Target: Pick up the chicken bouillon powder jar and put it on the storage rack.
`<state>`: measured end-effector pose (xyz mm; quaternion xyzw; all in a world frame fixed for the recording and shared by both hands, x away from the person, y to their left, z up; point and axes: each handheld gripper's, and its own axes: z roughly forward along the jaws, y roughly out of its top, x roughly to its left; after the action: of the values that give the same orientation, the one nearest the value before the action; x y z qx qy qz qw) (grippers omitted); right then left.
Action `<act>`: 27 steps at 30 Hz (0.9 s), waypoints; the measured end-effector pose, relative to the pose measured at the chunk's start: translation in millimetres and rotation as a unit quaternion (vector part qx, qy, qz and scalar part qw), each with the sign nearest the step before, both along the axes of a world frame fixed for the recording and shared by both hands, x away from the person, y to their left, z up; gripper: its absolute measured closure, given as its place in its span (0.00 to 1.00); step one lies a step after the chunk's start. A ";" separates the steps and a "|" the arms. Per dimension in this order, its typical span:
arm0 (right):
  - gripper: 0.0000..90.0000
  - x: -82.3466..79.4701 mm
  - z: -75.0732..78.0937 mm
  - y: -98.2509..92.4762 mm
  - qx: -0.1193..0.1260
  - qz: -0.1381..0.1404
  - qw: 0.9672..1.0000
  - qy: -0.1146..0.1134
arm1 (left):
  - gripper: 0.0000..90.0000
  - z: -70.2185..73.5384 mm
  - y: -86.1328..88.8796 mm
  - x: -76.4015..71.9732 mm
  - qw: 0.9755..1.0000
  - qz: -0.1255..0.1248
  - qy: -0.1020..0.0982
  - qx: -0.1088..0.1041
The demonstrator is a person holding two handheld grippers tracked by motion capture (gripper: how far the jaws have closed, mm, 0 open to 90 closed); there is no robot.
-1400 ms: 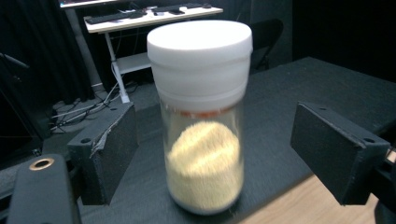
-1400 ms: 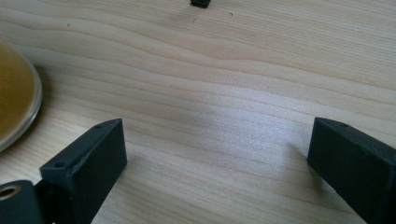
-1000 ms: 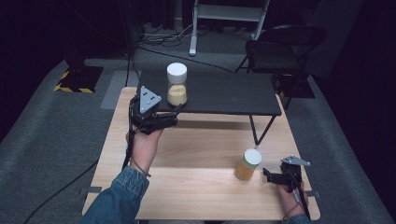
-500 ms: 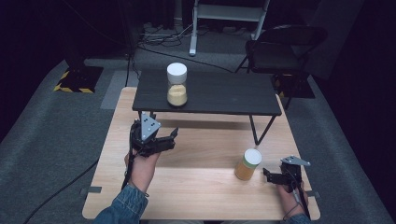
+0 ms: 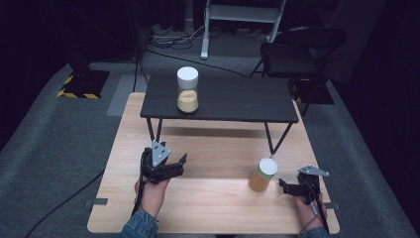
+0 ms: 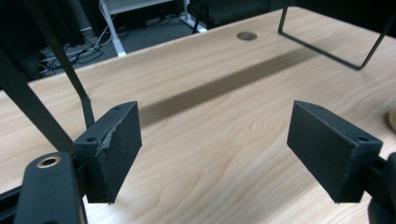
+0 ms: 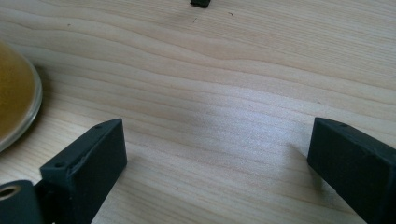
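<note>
Down at the near edge of the wooden table (image 5: 218, 148), the right gripper (image 5: 289, 187) is held low by a hand, with its jaws spread wide and nothing between them. In the right gripper view only bare wood is seen between the two black pads (image 7: 84, 161), so nothing is gripped. Just beside this gripper, on its left in the high view, the small jar (image 5: 263, 174) is stood upright on the wood. It is filled with something yellow-brown and capped with a pale lid. The open jaws are pointed at the jar, which is probably why they are kept so wide: the jar looks ready to be picked up. The jar is not touched yet.

Farther away, the left gripper (image 5: 171, 163) is held over the wood near the table's left side. Its jaws are also spread wide, and nothing is held. It seems to be kept out of the way for now.

Beyond both grippers, a little black table (image 5: 233, 99) is stood on the wood. On its top, a taller jar (image 5: 187, 89) with a white lid is set, well apart from the small jar.

Some things are hard to see. In the right gripper view the small jar is cut off at the left edge, so only a curved yellow part (image 7: 14, 98) is shown. What is inside the jars cannot be told.
</note>
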<state>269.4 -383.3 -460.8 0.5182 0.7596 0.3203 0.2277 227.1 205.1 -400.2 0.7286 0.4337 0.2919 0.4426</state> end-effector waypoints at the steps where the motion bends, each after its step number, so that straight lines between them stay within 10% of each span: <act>1: 0.05 0.0 0.0 0.0 0.000 0.000 1.000 0.000 | 0.19 -3.8 0.4 -0.5 1.000 0.001 0.004 0.001; 27: 0.05 0.8 0.0 -0.6 0.000 0.002 1.000 0.000 | 0.15 -55.2 -10.8 19.3 0.993 0.039 0.105 0.039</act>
<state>270.2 -384.0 -460.8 0.5164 0.7608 0.3211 0.2267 246.4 194.4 -455.4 0.7545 0.4942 0.2477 0.3537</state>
